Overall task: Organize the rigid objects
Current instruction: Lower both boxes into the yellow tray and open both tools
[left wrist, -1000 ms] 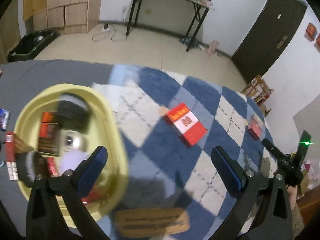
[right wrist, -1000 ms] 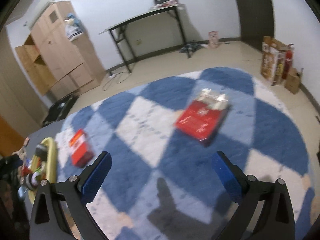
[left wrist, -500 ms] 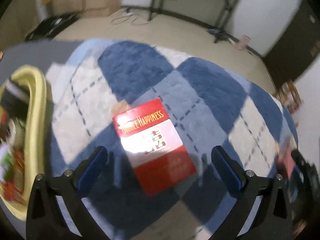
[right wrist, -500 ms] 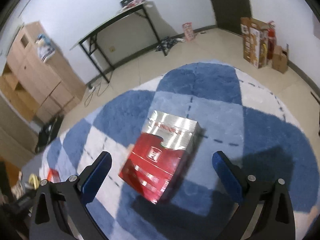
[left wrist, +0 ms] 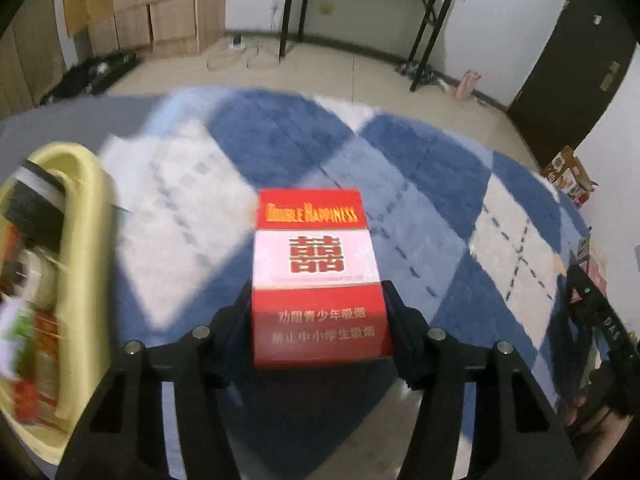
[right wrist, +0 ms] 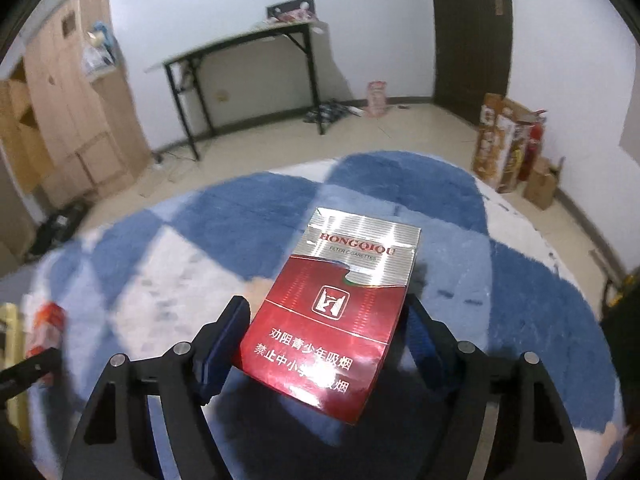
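My left gripper [left wrist: 318,312] is shut on a red and white Double Happiness cigarette pack [left wrist: 316,256], its jaws pressing both long sides. My right gripper [right wrist: 326,332] is shut on a red and silver Hongqiqu cigarette pack [right wrist: 340,292], which sits tilted between the jaws. Both packs are over the blue and white checked rug [left wrist: 420,184]. A yellow tray [left wrist: 80,240] holding several packs and small items lies at the left in the left wrist view. The right wrist view shows the tray's edge [right wrist: 10,344] and the left gripper's pack [right wrist: 48,324] at far left.
The rug lies on a grey surface [left wrist: 60,120]. Beyond it are a black-legged table [right wrist: 248,60], a wooden cabinet [right wrist: 68,112], a dark door [right wrist: 468,32] and cardboard boxes [right wrist: 508,144] on the tiled floor.
Both grippers have moved down onto their packs and closed on them. One second ago both were open, with the packs lying apart on the rug.
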### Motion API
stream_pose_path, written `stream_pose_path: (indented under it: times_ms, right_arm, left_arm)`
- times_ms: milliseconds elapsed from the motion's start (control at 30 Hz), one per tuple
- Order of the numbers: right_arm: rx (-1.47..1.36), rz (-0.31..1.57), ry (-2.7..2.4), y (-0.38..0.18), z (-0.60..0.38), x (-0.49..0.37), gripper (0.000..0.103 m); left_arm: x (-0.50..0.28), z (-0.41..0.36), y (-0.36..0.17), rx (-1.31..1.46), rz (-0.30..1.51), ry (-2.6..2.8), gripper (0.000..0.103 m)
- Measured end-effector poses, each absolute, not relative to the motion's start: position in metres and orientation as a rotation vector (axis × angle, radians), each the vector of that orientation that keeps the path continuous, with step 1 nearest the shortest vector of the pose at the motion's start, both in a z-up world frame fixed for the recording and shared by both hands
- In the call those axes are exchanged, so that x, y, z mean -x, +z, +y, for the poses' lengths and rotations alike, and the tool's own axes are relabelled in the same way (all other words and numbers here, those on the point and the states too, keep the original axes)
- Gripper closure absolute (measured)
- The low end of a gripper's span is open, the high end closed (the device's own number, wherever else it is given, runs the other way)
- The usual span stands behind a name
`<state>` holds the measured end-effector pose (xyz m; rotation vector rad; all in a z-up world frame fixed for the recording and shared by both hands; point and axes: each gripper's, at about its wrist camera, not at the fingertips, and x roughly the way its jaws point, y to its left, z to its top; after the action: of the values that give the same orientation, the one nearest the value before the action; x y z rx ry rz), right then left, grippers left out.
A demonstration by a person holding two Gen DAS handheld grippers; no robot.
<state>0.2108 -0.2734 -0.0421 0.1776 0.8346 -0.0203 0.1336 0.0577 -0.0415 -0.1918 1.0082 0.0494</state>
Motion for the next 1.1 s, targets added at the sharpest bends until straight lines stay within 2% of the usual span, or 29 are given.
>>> stream_pose_path:
  times_ms: [133, 267, 467, 700, 900, 1100]
  right_arm:
    - [-0.163, 0.78, 0.123, -0.007, -0.237, -0.188, 0.027]
    - [-0.111, 0.768, 0.356, 0.033, -0.156, -0.162, 0.027]
    - [-0.035, 0.829, 0.677, 0.061, -0.035, -0.131, 0.027]
    - [0.111, 0.938, 0.815, 0.036, 0.077, -0.131, 0.027]
    - [0.17, 1.008, 0.83, 0.01, 0.123, -0.153, 0.027]
    - [0.2, 1.039, 0.831, -0.013, 0.16, -0.175, 0.026]
  left_arm:
    - [-0.118, 0.105, 0.0, 0.181, 0.961, 0.067, 0.044]
    - [-0.102, 0.18, 0.04, 0.184, 0.914, 0.132, 0.044]
    - [-0.093, 0.274, 0.048, 0.148, 0.999, 0.177, 0.044]
    - [-0.107, 0.316, 0.008, 0.177, 1.159, 0.198, 0.044]
    - [-0.112, 0.321, -0.021, 0.205, 1.212, 0.181, 0.044]
    - [-0.11, 0.32, -0.017, 0.213, 1.193, 0.175, 0.043]
